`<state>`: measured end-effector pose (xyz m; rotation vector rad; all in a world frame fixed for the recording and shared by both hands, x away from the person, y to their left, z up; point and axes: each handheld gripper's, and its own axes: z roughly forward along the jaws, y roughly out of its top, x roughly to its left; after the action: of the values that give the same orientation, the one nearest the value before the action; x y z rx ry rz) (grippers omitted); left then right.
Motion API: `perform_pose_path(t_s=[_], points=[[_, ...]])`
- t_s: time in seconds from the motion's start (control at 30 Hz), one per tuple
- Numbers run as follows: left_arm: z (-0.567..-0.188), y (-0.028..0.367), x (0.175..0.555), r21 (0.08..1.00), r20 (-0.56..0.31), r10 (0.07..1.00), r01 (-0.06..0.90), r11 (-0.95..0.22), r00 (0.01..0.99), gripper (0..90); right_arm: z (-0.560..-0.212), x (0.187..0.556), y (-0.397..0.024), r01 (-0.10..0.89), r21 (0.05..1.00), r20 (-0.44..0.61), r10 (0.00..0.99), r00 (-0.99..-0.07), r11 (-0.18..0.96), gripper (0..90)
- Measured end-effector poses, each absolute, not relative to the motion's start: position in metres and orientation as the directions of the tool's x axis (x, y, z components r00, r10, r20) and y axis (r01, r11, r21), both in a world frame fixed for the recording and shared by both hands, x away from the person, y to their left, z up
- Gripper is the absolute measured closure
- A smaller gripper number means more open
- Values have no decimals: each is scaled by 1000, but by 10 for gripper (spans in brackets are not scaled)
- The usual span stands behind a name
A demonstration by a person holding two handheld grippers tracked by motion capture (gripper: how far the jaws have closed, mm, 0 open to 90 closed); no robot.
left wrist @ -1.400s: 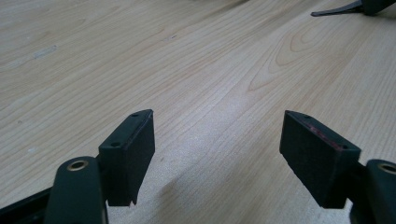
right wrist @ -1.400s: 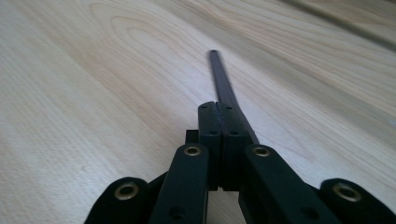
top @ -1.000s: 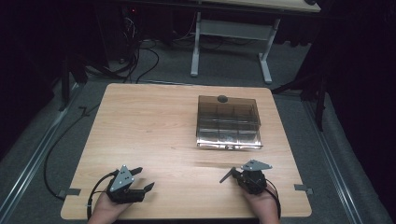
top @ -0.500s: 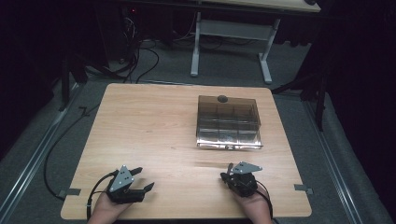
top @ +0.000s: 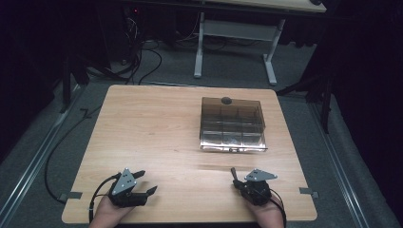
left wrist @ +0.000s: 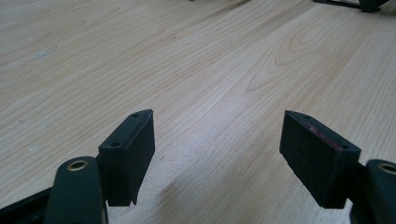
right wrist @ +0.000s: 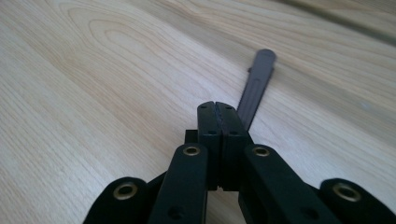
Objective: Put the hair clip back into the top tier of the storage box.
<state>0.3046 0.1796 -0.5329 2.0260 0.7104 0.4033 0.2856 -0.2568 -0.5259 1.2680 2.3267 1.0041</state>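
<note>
One wooden table [top: 161,133], one smoky clear compartment box [top: 232,124], two grippers, one per hand. The box sits at about 1 o'clock from table centre, lid shut, one dark knob [top: 226,100] on its far edge. Its compartments look like a three-by-three grid, but the tint makes the count unsure; the contents are too dark to make out.

Left gripper [top: 145,182] sits at 7 o'clock near the front edge, jaws spread wide, nothing between them; in the left gripper view the two pads [left wrist: 131,154] stand well apart over bare wood. Right gripper [top: 234,172] sits at 5 o'clock, jaws pressed together, tip pointing toward 12 o'clock at the box, well short of it. In the right gripper view a thin dark ribbed strip [right wrist: 256,86] lies past the closed jaws; whether it is pinched or merely lies on the table is unclear.

Both hands are cut off by the bottom frame edge, wrists low, grippers just above the tabletop. Cables trail back from each.
</note>
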Motion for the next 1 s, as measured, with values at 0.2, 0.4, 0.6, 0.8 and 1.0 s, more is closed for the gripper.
perform_pose_path(t_s=[0.2,0.4,0.6,0.8,1.0], points=[[-533,179,305,852,3,622,324,-411,783,270,-525,283,-271,632,701,73,848,-525,331,900],[-533,180,304,855,8,624,318,-409,782,270,-519,282,-272,607,727,65,849,-525,320,898],[-533,180,304,857,8,631,320,-404,776,278,-516,286,-284,614,749,105,871,-480,248,876],[-532,181,304,859,5,629,318,-400,777,279,-513,299,-297,667,723,143,904,-403,183,857],[-533,181,302,870,18,652,310,-384,758,312,-504,302,-295,689,695,105,918,-381,207,849]])
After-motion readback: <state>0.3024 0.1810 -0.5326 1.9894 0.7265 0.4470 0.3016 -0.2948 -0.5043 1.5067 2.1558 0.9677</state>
